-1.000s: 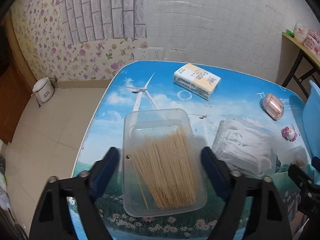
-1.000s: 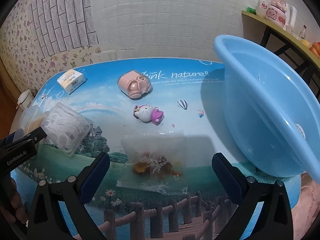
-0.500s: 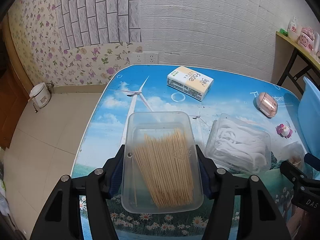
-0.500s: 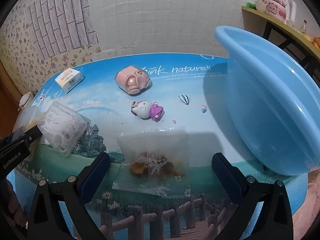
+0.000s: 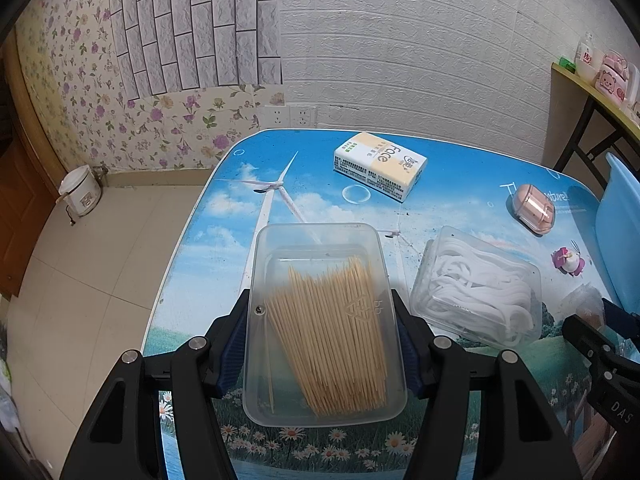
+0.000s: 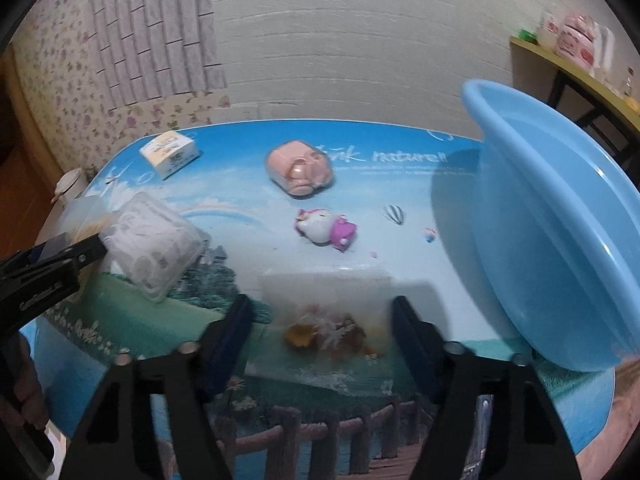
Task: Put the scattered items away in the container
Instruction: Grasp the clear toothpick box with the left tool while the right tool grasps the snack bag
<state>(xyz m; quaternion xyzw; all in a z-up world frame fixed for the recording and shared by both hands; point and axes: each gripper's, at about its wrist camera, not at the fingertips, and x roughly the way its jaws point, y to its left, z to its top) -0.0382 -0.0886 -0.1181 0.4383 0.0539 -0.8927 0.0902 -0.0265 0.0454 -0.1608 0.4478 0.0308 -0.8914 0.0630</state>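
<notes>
My left gripper is shut on a clear plastic box of toothpicks, its blue pads pressed on both long sides. My right gripper is partly closed around a clear bag of dried snacks on the table; the pads sit at the bag's edges, and the view is blurred. The blue basin stands tilted at the right. A clear box of white floss picks lies beside the toothpick box and also shows in the right wrist view.
On the sky-print table lie a tissue pack, a pink case and a small cat figurine. A shelf with jars stands at the right. The table's left edge drops to tiled floor.
My left gripper closed onto the toothpick box and lifted slightly. My right gripper's jaws closed in toward the snack bag and moved forward.
</notes>
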